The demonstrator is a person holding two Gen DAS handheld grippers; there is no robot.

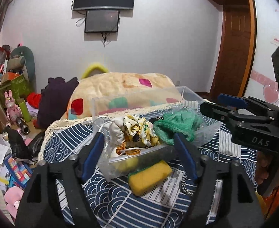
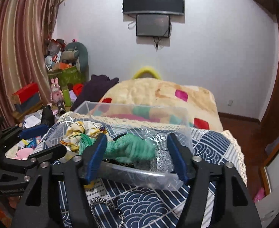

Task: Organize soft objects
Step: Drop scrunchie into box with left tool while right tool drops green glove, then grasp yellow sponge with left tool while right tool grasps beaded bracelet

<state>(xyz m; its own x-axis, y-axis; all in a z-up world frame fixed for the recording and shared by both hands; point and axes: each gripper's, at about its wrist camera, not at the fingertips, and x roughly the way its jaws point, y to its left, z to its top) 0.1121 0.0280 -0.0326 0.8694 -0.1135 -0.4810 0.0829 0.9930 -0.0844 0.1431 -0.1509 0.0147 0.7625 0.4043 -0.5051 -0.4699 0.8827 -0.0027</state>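
Cluttered bedroom, wave-print cloth [image 1: 109, 205]. We see yellow sponge [image 1: 148, 176] outside clear bin [image 1: 139, 157], long axis crosswise, just below left gripper [image 1: 139, 155]; right gripper [image 2: 137, 157] farther. Both spread wide, empty.

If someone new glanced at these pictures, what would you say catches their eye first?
Most likely the clear plastic bin in the middle of the blue wave-patterned cloth, stuffed with soft things: a green mesh puff and a yellow floral cloth. Just in front of the bin lies a yellow sponge. Both sets of tongs, left and right, stand open on either side of the bin's contents.
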